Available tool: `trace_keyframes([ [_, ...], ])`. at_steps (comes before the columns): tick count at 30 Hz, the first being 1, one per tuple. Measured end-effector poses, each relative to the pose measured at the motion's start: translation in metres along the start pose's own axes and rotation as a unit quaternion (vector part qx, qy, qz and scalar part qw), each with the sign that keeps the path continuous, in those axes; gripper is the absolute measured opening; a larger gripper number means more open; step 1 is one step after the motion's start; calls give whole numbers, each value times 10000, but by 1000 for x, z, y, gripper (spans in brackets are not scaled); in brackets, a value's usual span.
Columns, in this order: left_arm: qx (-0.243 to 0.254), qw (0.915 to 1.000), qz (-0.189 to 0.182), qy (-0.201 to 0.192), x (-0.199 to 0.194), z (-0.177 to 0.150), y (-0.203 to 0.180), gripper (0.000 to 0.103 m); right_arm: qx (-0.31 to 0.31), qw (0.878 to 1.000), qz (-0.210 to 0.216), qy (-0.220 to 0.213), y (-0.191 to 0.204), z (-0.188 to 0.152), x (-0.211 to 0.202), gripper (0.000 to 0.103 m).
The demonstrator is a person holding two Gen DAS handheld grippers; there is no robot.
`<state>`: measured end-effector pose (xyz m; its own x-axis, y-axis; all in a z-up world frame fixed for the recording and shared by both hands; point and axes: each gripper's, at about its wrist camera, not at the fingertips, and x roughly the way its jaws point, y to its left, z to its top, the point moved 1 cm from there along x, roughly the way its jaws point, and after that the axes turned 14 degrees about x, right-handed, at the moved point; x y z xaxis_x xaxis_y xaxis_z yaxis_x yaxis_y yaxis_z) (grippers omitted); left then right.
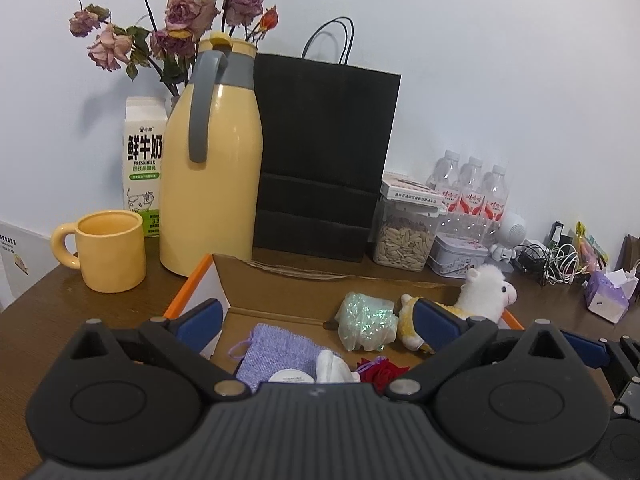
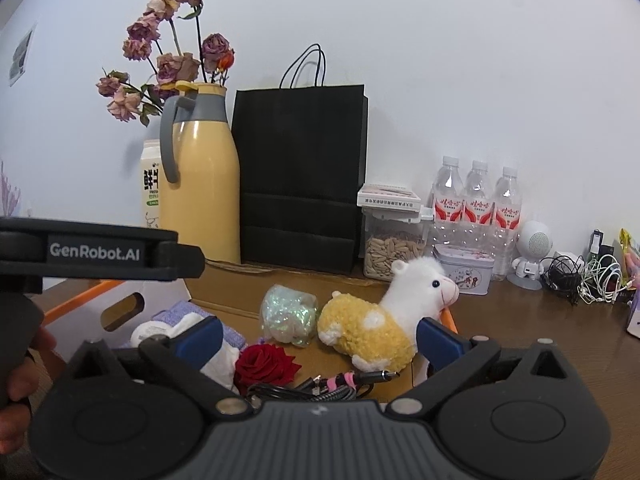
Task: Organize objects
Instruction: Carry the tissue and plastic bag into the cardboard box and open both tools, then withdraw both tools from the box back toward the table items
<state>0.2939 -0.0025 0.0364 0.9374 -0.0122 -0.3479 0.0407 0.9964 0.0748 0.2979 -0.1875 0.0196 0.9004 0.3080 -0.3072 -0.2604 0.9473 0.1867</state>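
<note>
Your left gripper and right gripper both hover jaws spread, empty, over the cardboard box holding the plush alpaca.

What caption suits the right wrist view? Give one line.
Open right gripper hovers over a cardboard box holding an alpaca plush and red rose.

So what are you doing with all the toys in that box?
A person holds a left gripper and a right gripper, both open and empty, over a cardboard box. Inside lie a plush alpaca, a red rose, a purple pouch and a shiny bag. Nothing is being held.
</note>
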Motion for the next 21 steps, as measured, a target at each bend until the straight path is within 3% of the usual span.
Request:
trace_keyframes([
  [9,41,10000,16,-32,-25,-2,3,103,-108,9999,53,-96,5,4,-24,103],
  [21,98,9997,24,219,-60,-20,12,103,-188,9997,87,121,2,-12,-62,103],
])
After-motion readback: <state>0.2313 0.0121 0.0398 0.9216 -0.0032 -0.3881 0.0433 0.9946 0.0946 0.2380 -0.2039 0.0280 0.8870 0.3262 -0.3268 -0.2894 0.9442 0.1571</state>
